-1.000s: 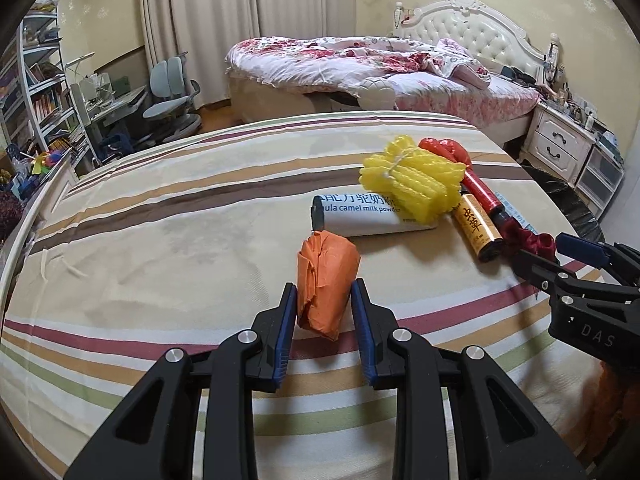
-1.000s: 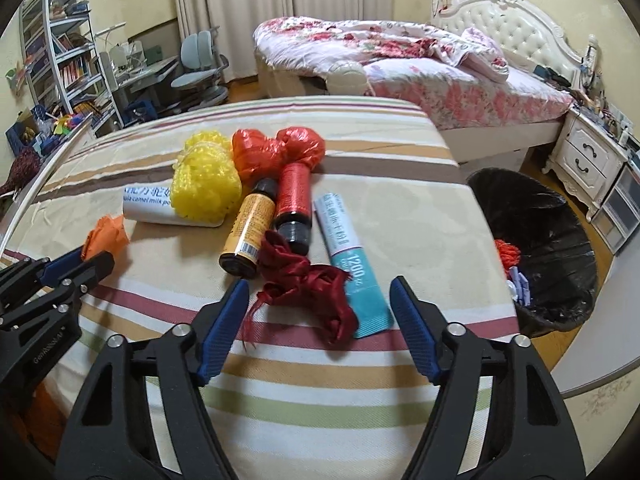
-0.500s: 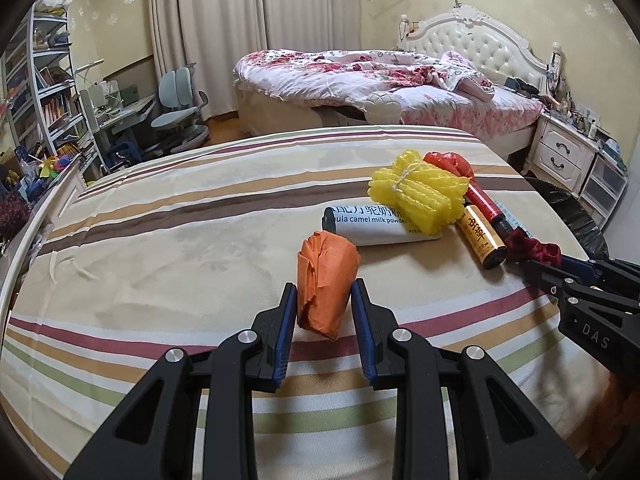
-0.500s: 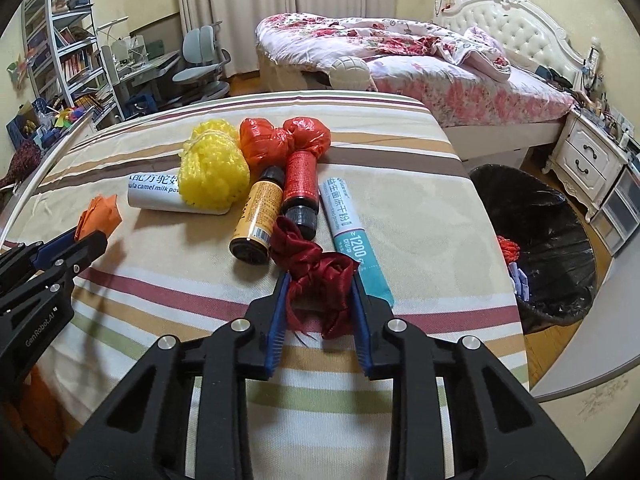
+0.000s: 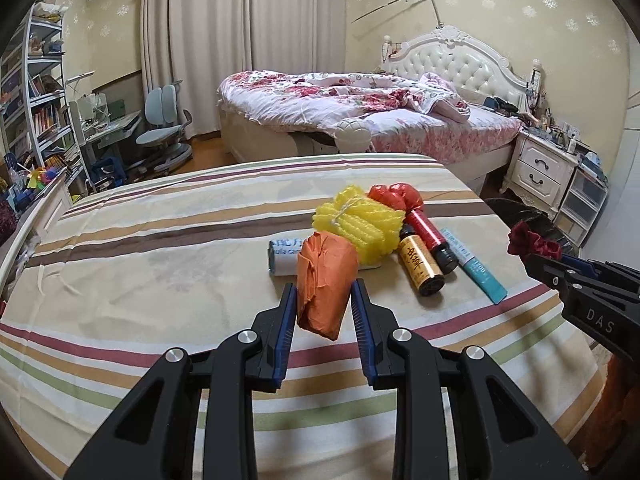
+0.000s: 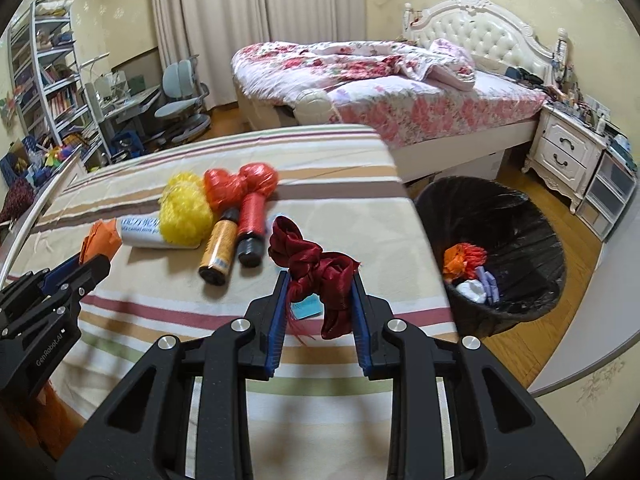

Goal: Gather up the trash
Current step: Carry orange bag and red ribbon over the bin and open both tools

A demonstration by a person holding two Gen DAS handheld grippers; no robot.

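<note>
My left gripper (image 5: 323,302) is shut on a crumpled orange paper wad (image 5: 325,280), held a little above the striped table (image 5: 160,272). A dark red ribbon bundle (image 6: 320,276) is pinched in my right gripper (image 6: 318,300), also lifted off the cloth. That ribbon (image 5: 532,242) shows at the right edge of the left wrist view, and the orange wad (image 6: 100,238) at the left of the right wrist view. On the table lie a yellow mesh bundle (image 6: 185,210), a red mesh bundle (image 6: 240,186), a gold bottle (image 6: 218,250), a red bottle (image 6: 250,226), a white tube (image 6: 140,232) and a teal tube (image 5: 476,266).
A bin lined with a black bag (image 6: 504,248) stands on the floor to the right of the table, with orange, white and purple scraps inside. Behind are a bed (image 6: 380,80), a white nightstand (image 6: 564,152), a desk chair (image 6: 182,96) and bookshelves (image 6: 48,80).
My right gripper closed on the red ribbon and lifted it off the table. My left gripper rose with the orange wad still gripped. Both views tilted up.
</note>
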